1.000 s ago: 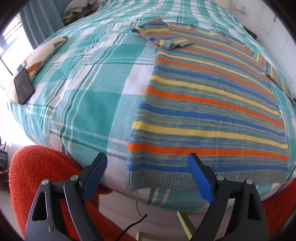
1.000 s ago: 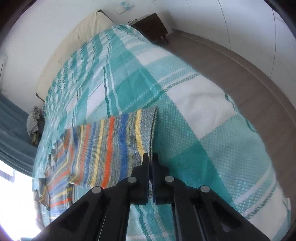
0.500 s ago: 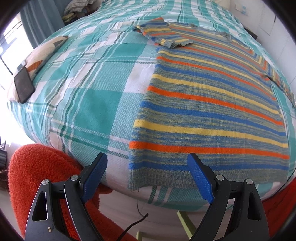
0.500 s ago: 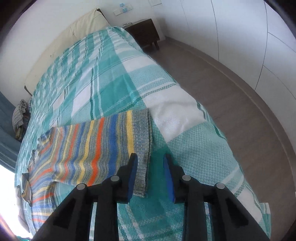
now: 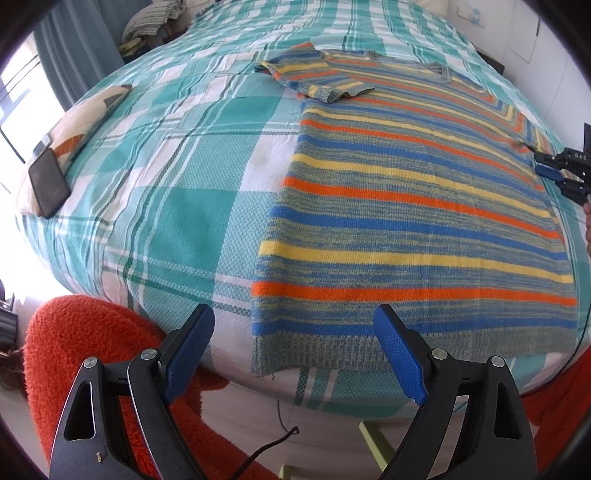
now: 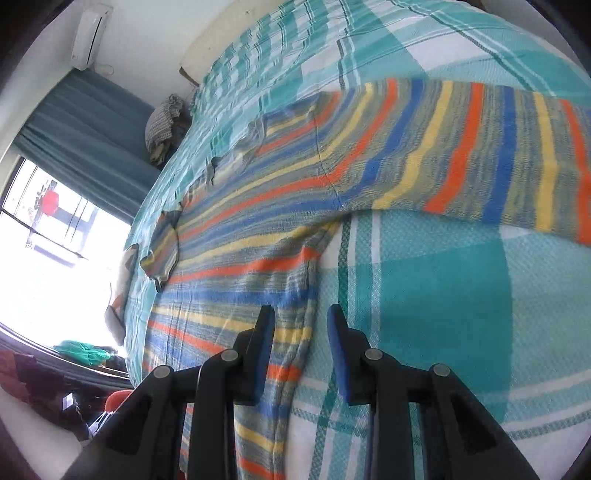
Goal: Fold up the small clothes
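A striped knit sweater [image 5: 413, 206] in blue, orange, yellow and grey lies flat on the teal plaid bed [image 5: 177, 206], hem toward me, its left sleeve folded in at the far corner. My left gripper [image 5: 293, 345] is open and empty, just short of the hem's left corner. In the right wrist view the sweater [image 6: 258, 229] shows with its right sleeve [image 6: 480, 155] stretched out sideways. My right gripper [image 6: 301, 347] is open, its jaws straddling the sweater's right side edge below the armpit. It also shows in the left wrist view [image 5: 557, 173] at the far right.
A dark phone [image 5: 48, 188] lies on a patterned pillow [image 5: 85, 118] at the bed's left edge. A red fuzzy rug [image 5: 88, 343] is below the bed's foot. Folded clothes [image 5: 159, 18] sit at the far corner by the curtain.
My right gripper let go of the sleeve cuff, opened, and moved back along the sleeve to the sweater's side edge. The left gripper has barely moved.
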`<move>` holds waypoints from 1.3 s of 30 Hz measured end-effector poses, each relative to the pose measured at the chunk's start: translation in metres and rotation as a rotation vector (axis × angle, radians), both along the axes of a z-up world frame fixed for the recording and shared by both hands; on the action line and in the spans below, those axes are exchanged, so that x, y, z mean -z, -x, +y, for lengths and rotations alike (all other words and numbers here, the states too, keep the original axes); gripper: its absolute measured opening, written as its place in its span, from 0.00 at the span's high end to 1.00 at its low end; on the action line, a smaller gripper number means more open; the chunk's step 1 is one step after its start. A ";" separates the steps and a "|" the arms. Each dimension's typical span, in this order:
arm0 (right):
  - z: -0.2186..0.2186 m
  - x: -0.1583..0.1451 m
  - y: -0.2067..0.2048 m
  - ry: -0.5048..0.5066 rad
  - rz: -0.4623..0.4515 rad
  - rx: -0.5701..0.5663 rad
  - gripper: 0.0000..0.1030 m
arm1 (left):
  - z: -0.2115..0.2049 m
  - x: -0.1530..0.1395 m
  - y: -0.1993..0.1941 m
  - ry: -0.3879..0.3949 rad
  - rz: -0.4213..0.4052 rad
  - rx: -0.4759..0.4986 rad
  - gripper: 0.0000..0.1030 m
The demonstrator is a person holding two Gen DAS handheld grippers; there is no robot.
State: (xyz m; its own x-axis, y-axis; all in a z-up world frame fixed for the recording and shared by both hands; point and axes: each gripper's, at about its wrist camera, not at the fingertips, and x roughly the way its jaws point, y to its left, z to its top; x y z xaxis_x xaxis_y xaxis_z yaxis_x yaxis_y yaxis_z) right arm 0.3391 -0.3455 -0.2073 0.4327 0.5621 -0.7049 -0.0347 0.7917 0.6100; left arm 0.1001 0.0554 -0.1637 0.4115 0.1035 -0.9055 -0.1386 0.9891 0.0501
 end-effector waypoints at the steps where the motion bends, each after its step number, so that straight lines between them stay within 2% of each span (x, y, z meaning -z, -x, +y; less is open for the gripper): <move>1: 0.002 0.004 -0.004 -0.021 -0.013 0.017 0.70 | 0.003 -0.001 0.001 0.008 0.000 -0.009 0.13; 2: 0.004 0.008 -0.007 -0.039 -0.019 0.013 0.71 | 0.005 -0.001 0.002 0.016 0.001 -0.017 0.13; 3: 0.008 0.011 -0.009 0.006 -0.008 -0.013 0.94 | 0.008 -0.002 0.002 0.025 0.004 -0.024 0.13; 4: 0.011 0.012 -0.008 0.091 0.009 -0.017 0.95 | 0.011 -0.003 0.002 0.032 0.008 -0.030 0.13; 6: 0.007 0.012 -0.003 0.117 0.034 -0.001 0.95 | 0.014 -0.010 0.003 0.040 0.035 -0.037 0.13; 8: 0.004 0.005 0.003 0.171 0.032 -0.001 0.96 | 0.016 -0.029 0.002 0.061 0.051 -0.026 0.13; 9: 0.002 -0.001 0.006 0.204 0.033 0.000 0.90 | 0.017 -0.045 -0.001 0.094 0.038 -0.012 0.13; 11: -0.004 -0.013 0.018 0.215 0.027 0.001 0.71 | 0.017 -0.087 -0.014 0.150 -0.052 0.033 0.13; 12: -0.009 -0.021 0.028 0.213 0.014 0.004 0.50 | 0.015 -0.110 -0.023 0.149 -0.119 0.065 0.12; 13: -0.013 -0.029 0.040 0.212 -0.008 0.012 0.41 | 0.011 -0.131 -0.034 0.124 -0.192 0.102 0.09; 15: -0.017 -0.041 0.066 0.197 -0.037 0.012 0.41 | -0.001 -0.157 -0.064 0.034 -0.321 0.201 0.04; 16: -0.018 -0.045 0.082 0.186 -0.040 0.015 0.41 | -0.009 -0.158 -0.086 -0.013 -0.351 0.270 0.04; 18: -0.019 -0.049 0.113 0.165 -0.043 0.027 0.41 | -0.022 -0.133 -0.137 -0.082 -0.297 0.379 0.05; 20: -0.017 -0.051 0.142 0.159 -0.047 0.042 0.41 | -0.030 -0.090 -0.183 -0.121 -0.228 0.436 0.23; 21: -0.015 -0.051 0.154 0.160 -0.050 0.049 0.41 | -0.032 -0.067 -0.201 -0.138 -0.182 0.472 0.37; 23: -0.012 -0.051 0.176 0.166 -0.056 0.071 0.41 | -0.035 -0.029 -0.228 -0.146 -0.080 0.533 0.38; 26: -0.007 -0.048 0.194 0.157 -0.048 0.094 0.41 | -0.038 0.013 -0.249 -0.182 0.018 0.578 0.34; 28: -0.006 -0.047 0.196 0.155 -0.052 0.094 0.41 | -0.033 0.028 -0.263 -0.179 0.038 0.551 0.36; 29: -0.006 -0.047 0.195 0.161 -0.054 0.094 0.41 | -0.025 0.028 -0.269 -0.122 0.038 0.516 0.44; 30: -0.006 -0.046 0.193 0.164 -0.056 0.096 0.41 | -0.017 0.027 -0.276 -0.082 0.040 0.460 0.82; 31: -0.007 -0.045 0.191 0.164 -0.059 0.102 0.41 | -0.005 0.023 -0.282 -0.047 0.046 0.394 0.94; 32: -0.007 -0.045 0.191 0.162 -0.063 0.109 0.41 | 0.007 0.015 -0.286 0.040 0.035 0.345 0.95; 35: -0.008 -0.045 0.192 0.160 -0.084 0.120 0.41 | 0.059 -0.029 -0.284 0.166 -0.104 0.169 0.96; 37: -0.008 -0.044 0.192 0.158 -0.092 0.120 0.41 | 0.115 -0.053 -0.282 0.255 -0.183 -0.011 0.96; 39: -0.008 -0.042 0.192 0.145 -0.095 0.115 0.41 | 0.174 -0.061 -0.277 0.299 -0.220 -0.224 0.96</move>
State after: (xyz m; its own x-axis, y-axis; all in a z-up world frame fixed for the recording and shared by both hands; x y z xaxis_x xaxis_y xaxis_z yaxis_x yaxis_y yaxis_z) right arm 0.1472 -0.3535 -0.1655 0.5565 0.4004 -0.7280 0.0090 0.8732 0.4872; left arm 0.3769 0.2297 -0.1026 0.5951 -0.0414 -0.8026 -0.3266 0.9000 -0.2886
